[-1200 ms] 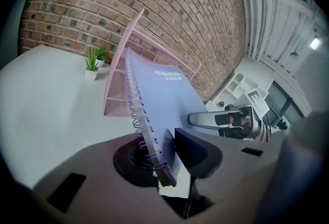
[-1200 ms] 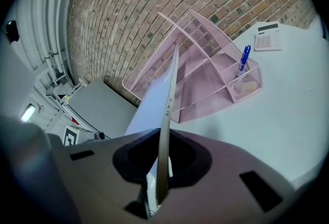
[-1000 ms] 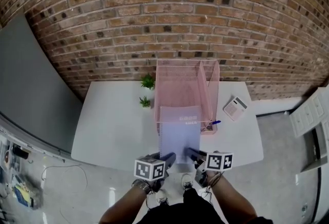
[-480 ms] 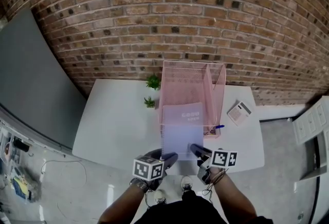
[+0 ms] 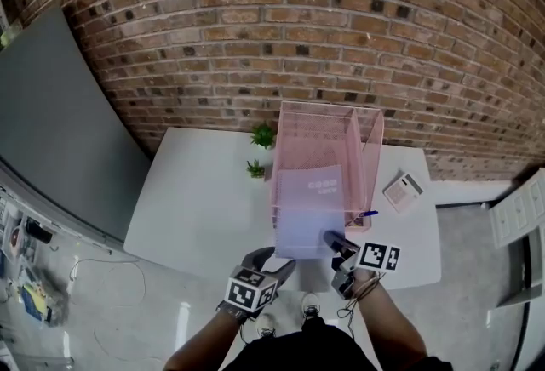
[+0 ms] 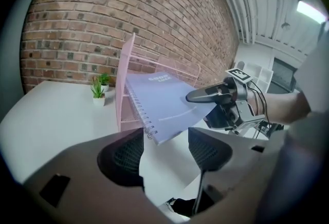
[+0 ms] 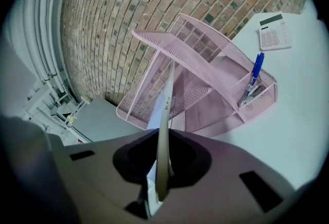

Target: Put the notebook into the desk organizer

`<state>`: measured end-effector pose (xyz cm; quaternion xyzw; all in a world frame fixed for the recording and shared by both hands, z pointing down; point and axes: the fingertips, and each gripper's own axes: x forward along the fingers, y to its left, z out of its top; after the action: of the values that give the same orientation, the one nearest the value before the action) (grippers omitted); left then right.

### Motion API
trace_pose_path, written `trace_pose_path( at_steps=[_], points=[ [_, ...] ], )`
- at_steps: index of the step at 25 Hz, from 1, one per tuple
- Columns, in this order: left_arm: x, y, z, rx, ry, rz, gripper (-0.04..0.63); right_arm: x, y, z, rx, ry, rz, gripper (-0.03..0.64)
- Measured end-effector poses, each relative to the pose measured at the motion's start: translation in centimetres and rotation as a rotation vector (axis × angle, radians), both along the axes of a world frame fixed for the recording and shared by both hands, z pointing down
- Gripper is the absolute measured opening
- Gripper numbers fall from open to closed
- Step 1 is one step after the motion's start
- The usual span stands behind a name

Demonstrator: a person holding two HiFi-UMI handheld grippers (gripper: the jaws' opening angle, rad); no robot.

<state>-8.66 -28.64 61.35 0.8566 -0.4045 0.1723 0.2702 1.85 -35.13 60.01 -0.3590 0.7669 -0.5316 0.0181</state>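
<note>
The lavender spiral notebook [image 5: 310,206] lies tilted, its far end inside the pink mesh desk organizer [image 5: 372,156] and its near end sticking out over the table's front edge. My right gripper [image 5: 334,242] is shut on the near right corner; in its own view the notebook [image 7: 164,115] runs edge-on between the jaws [image 7: 161,166] toward the organizer [image 7: 205,76]. My left gripper [image 5: 274,259] hangs just below the near left corner, its jaws opening wide with nothing between them. In the left gripper view the notebook [image 6: 164,102] floats beyond the open pads [image 6: 123,153].
The white table [image 5: 204,191] holds two small potted plants [image 5: 264,136] [image 5: 255,168] left of the organizer and a calculator [image 5: 403,191] to its right. A blue pen [image 5: 368,213] stands in the organizer's front right pocket. A brick wall is behind and a grey panel [image 5: 60,122] to the left.
The left gripper has let go of the notebook's near left corner, opened and dropped back toward me. The right gripper has pushed the notebook further into the organizer.
</note>
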Motion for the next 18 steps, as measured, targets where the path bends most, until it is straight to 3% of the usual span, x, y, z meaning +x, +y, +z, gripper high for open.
trace_pose_path(
  at_steps=[6,12,14,17,18],
  points=[
    [-0.2,-0.4,0.2,0.075,-0.090,-0.038,0.258,0.0,-0.7,-0.1,-0.039,-0.035,0.040,0.038],
    [-0.7,-2.1,-0.3,0.103,-0.104,-0.105,0.258,-0.4,-1.5,-0.1,0.001,-0.011,0.008,0.066],
    [-0.7,-2.5,-0.6,0.110,-0.104,-0.114,0.258,-0.5,-1.5,0.3,0.028,0.055,-0.043,0.110],
    [-0.5,-3.1,-0.9,0.116,-0.097,-0.128,0.258,-0.9,-0.8,0.7,0.072,0.133,-0.131,0.264],
    [-0.5,-3.3,-1.0,0.116,-0.096,-0.130,0.258,-0.9,-0.6,0.7,0.085,0.148,-0.148,0.283]
  ],
)
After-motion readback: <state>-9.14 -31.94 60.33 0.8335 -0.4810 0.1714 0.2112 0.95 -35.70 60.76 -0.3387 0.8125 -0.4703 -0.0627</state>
